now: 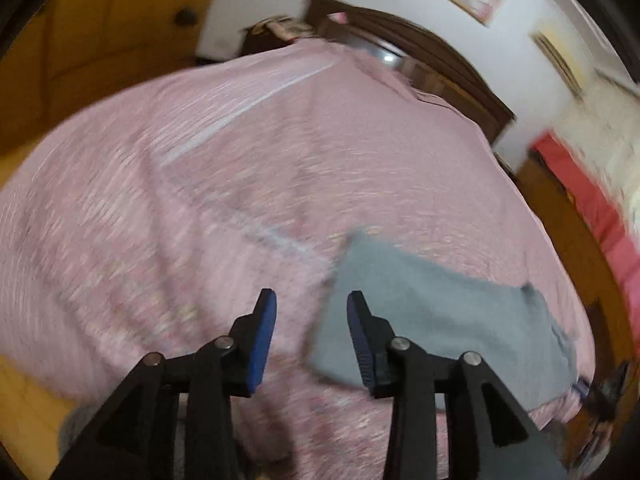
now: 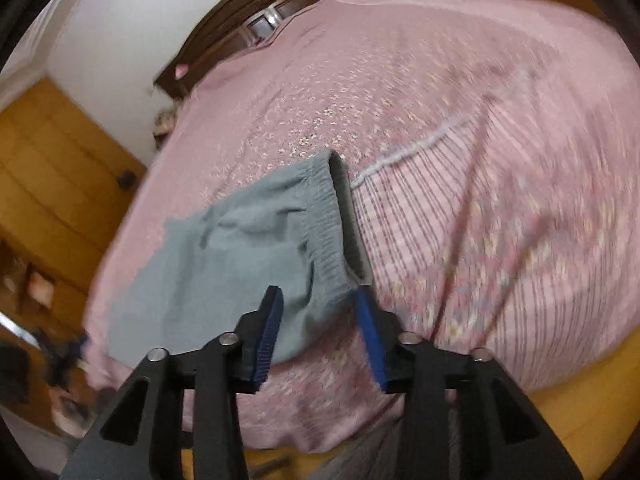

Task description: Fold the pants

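You're looking at gray pants [image 2: 240, 256] already lying as a compact folded block on the pink bedspread [image 2: 460, 128], near the bed's front edge. Judging by the shape, most of the folding is looking done: no loose legs are showing in either view, only a short, thick rectangle with the ribbed waistband [image 2: 332, 220] exposed at one end. What's probably remaining is one more fold or a smoothing pass; I can't tell from these frames whether a final fold is needed.

Orientation: in the right wrist view the long axis is running diagonally, from the waistband end at centre down toward the lower left. The waistband is facing the middle of the bed; the opposite end is pointing toward the bed's near corner. In the left wrist view the same pants [image 1: 432, 320] are lying to the right of the fingers, stretching off to the right.

Fingers: your left gripper [image 1: 312, 336] is standing released, jaws apart, nothing between them but bedspread; its right finger is overlapping the cloth edge in view only. Your right gripper [image 2: 320, 336] is also standing apart, hovering over the waistband corner, pads not pinching cloth as far as I can see. Both frames are motion-blurred, so contact is hard to rule out.
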`<state>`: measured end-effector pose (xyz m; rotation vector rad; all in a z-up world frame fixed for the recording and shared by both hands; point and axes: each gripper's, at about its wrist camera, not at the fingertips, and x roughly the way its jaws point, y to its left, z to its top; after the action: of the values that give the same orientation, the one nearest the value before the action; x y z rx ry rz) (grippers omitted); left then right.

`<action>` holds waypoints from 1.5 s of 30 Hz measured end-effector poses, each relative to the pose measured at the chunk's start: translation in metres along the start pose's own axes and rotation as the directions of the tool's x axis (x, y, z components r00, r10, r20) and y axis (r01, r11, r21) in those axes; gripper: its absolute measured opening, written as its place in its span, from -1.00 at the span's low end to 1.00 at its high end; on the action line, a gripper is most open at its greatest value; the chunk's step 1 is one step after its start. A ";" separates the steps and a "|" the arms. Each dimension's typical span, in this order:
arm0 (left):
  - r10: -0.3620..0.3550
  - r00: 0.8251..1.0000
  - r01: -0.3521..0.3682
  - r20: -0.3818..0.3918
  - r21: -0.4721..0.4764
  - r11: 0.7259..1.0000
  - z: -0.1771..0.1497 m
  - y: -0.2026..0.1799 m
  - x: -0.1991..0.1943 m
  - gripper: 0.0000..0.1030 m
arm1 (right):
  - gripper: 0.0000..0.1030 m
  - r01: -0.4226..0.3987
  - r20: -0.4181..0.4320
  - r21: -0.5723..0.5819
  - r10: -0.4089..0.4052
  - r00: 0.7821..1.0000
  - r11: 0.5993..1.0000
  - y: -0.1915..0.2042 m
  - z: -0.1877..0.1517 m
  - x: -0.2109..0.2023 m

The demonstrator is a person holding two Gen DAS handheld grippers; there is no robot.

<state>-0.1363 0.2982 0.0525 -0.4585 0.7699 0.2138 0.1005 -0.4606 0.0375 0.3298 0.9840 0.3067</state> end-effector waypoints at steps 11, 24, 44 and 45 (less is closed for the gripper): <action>0.153 0.986 -0.122 -0.072 0.320 0.940 -0.043 -0.088 0.102 -0.40 | -0.73 0.063 -0.024 -0.038 -0.064 0.998 0.997 -0.014 0.009 0.008; 0.129 0.988 -0.101 -0.082 0.290 0.952 -0.036 -0.056 0.076 -0.53 | -0.27 -0.303 -0.059 0.187 0.319 0.946 0.934 -0.059 -0.011 0.029; 0.072 0.993 -0.046 -0.091 0.265 0.963 -0.035 -0.057 0.083 -0.53 | -0.73 0.057 0.090 -0.121 -0.047 0.995 0.991 0.066 0.054 -0.037; 0.050 0.994 -0.025 -0.095 0.253 0.967 -0.033 -0.053 0.081 -0.53 | -0.73 0.095 0.087 -0.145 -0.082 0.993 0.985 0.075 0.057 -0.038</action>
<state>-0.0810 0.2372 -0.0093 -0.2155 0.8922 0.1263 0.1212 -0.4148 0.1255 0.1603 0.8876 0.2821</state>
